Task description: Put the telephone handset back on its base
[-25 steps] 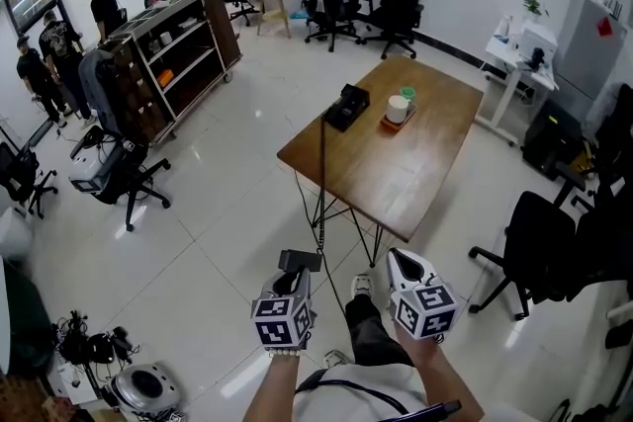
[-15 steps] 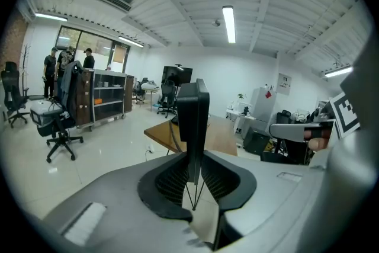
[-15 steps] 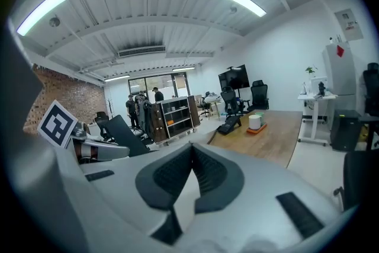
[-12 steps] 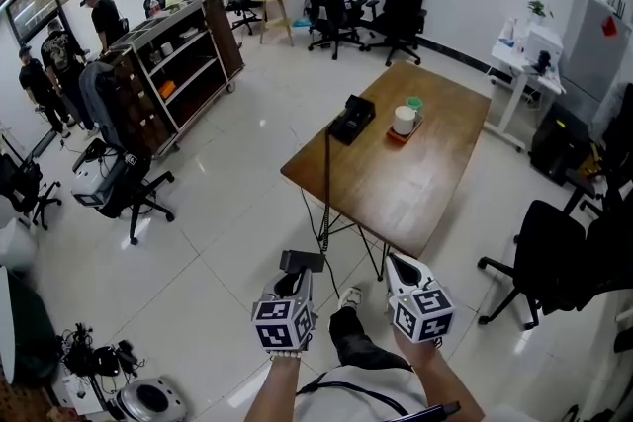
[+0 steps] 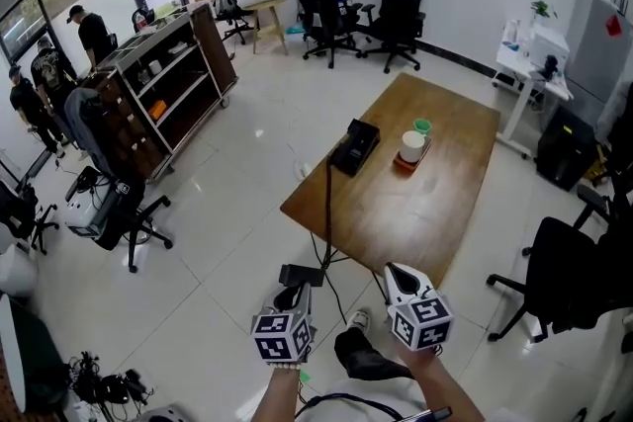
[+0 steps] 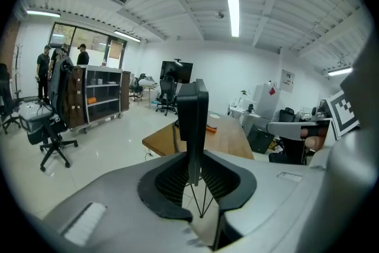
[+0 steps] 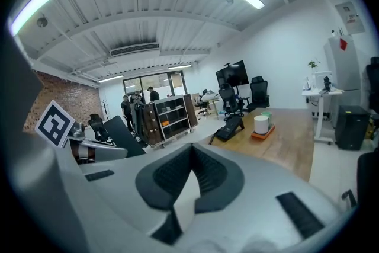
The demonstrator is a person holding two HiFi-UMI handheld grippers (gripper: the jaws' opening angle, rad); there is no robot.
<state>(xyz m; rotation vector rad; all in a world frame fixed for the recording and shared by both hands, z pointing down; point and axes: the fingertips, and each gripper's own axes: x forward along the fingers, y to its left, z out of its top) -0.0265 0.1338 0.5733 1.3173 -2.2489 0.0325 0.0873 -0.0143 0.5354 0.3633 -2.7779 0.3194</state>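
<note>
Handset (image 6: 192, 121), slim, plain and black, stands upright and edge-on, clamped between the left gripper's (image 5: 295, 292) jaws. Its dark cord (image 5: 327, 208) runs forward to the black base (image 5: 354, 146), well ahead of that gripper at the wooden table's (image 5: 396, 212) left edge. Just right of it, the right gripper (image 5: 400, 278) has its jaws pressed together on nothing. Black-and-white square markers cover the 2 cubes (image 5: 282, 336).
</note>
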